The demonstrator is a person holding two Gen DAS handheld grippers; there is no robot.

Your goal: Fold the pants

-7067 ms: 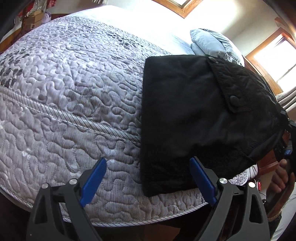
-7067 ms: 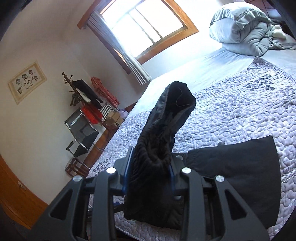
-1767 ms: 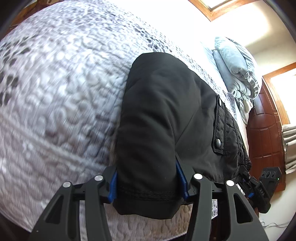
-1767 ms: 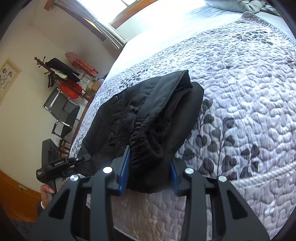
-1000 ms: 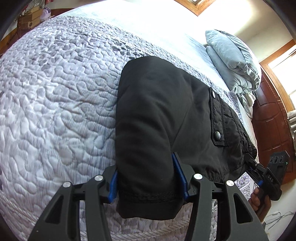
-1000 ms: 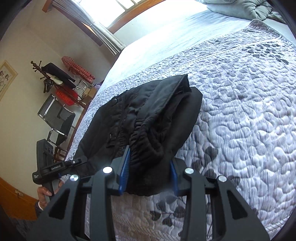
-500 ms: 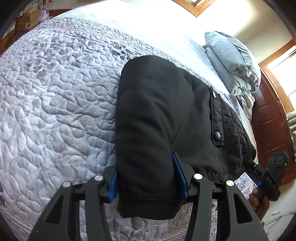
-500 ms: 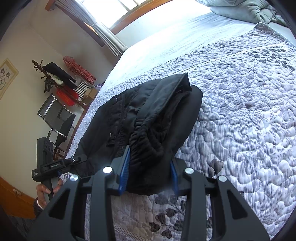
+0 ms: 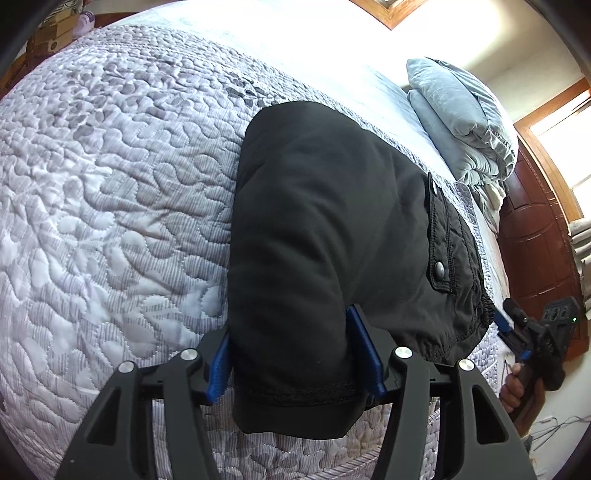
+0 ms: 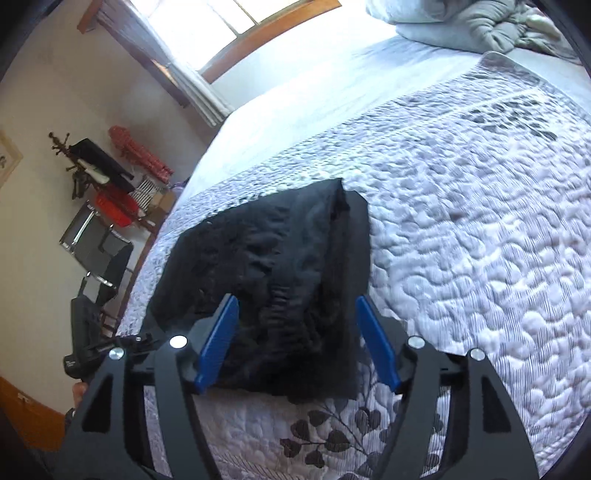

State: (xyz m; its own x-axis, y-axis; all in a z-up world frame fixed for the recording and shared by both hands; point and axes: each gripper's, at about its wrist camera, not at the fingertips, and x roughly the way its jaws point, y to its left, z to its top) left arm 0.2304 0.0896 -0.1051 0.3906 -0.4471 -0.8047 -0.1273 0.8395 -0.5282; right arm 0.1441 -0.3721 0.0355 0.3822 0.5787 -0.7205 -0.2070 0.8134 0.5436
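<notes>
The black pants [image 9: 332, 236] lie folded into a compact bundle on the quilted grey bedspread [image 9: 110, 184]. My left gripper [image 9: 295, 354] is shut on the hem end of the bundle, the fabric bulging between the blue pads. In the right wrist view the same pants [image 10: 280, 266] lie flat on the bed, waistband end toward me. My right gripper [image 10: 295, 343] is open, its blue fingers [image 10: 218, 339] standing apart on either side of the waistband end without clamping it. The right gripper also shows in the left wrist view [image 9: 517, 332] at the far right.
A folded grey duvet [image 9: 461, 122] lies at the head of the bed. A dark wooden headboard [image 9: 535, 240] stands at the right. In the right wrist view a chair [image 10: 96, 247] and a coat stand [image 10: 85, 166] stand left of the bed, under a window [image 10: 207, 22].
My right gripper has opened and let go of the waistband end, which now rests flat on the bed. My left gripper still holds the hem end, barely moved.
</notes>
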